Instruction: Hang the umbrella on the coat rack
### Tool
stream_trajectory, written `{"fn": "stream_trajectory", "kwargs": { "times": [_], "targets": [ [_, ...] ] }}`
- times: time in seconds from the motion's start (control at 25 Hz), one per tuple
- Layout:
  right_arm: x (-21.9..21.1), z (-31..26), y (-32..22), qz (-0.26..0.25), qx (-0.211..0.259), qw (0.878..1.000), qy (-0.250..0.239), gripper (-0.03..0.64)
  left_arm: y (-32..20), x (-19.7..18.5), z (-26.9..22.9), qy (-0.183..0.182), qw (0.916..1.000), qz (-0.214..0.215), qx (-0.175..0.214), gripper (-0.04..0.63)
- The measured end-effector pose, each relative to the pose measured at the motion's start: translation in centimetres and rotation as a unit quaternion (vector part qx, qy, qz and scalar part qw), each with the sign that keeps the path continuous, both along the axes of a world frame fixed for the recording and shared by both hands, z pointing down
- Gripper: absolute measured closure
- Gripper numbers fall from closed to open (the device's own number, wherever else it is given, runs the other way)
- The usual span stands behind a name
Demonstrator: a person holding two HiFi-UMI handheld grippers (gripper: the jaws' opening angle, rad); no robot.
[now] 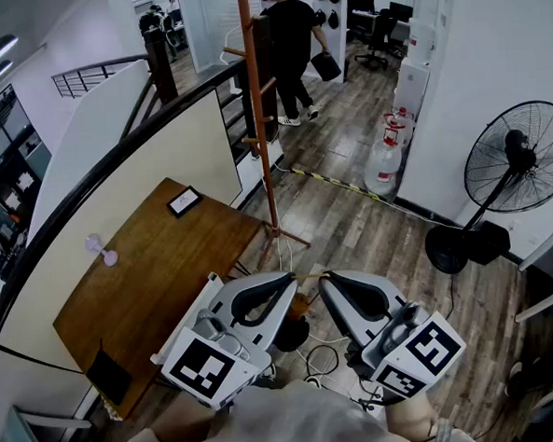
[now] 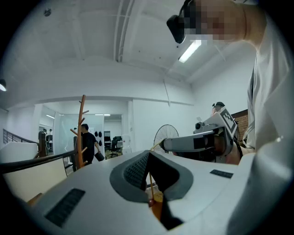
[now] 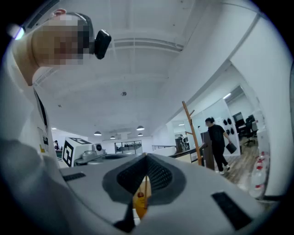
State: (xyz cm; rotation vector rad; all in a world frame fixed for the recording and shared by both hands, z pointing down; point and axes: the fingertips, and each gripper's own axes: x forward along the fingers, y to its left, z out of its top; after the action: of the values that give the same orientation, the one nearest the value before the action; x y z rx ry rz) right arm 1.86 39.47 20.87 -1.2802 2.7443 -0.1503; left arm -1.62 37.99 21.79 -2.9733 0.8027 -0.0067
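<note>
The coat rack (image 1: 260, 114) is a tall orange-brown pole with pegs, standing on the wood floor past the table; it also shows as the coat rack (image 2: 81, 133) and the coat rack (image 3: 192, 133). My left gripper (image 1: 294, 278) and right gripper (image 1: 323, 278) are held close to my body, tips almost meeting. A thin tan cord (image 1: 309, 276) is stretched between them, both shut on it. Under them hangs the umbrella (image 1: 291, 334), dark, with a brownish handle, mostly hidden. The cord (image 2: 150, 183) runs through the left gripper (image 2: 148, 153), and the cord (image 3: 143, 186) through the right gripper (image 3: 146, 158).
A brown table (image 1: 159, 279) stands at left against a cream partition and curved railing. A floor fan (image 1: 516, 163) is at right, water bottles (image 1: 385, 162) by the wall. A person (image 1: 289, 46) in black walks beyond the rack. Cables (image 1: 322, 357) lie by my feet.
</note>
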Motion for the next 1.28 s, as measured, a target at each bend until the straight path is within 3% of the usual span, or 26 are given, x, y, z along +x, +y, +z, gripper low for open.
{"fn": "stream_trajectory", "kwargs": {
  "times": [0.4, 0.72, 1.28],
  "targets": [
    [1.6, 0.8, 2.8, -0.041, 0.003, 0.999, -0.005, 0.614, 2.9, 1.7, 1.0, -0.001, 0.9996, -0.025, -0.011, 0.595],
    [3.8, 2.7, 3.0, -0.038, -0.020, 0.999, -0.014, 0.614, 3.5, 4.1, 3.0, -0.018, 0.9993, -0.018, -0.030, 0.595],
    [6.5, 5.3, -5.6, -0.025, -0.042, 0.999, 0.001, 0.614, -4.6, 6.8, 5.3, -0.024, 0.9987, -0.010, -0.044, 0.595]
  ]
}}
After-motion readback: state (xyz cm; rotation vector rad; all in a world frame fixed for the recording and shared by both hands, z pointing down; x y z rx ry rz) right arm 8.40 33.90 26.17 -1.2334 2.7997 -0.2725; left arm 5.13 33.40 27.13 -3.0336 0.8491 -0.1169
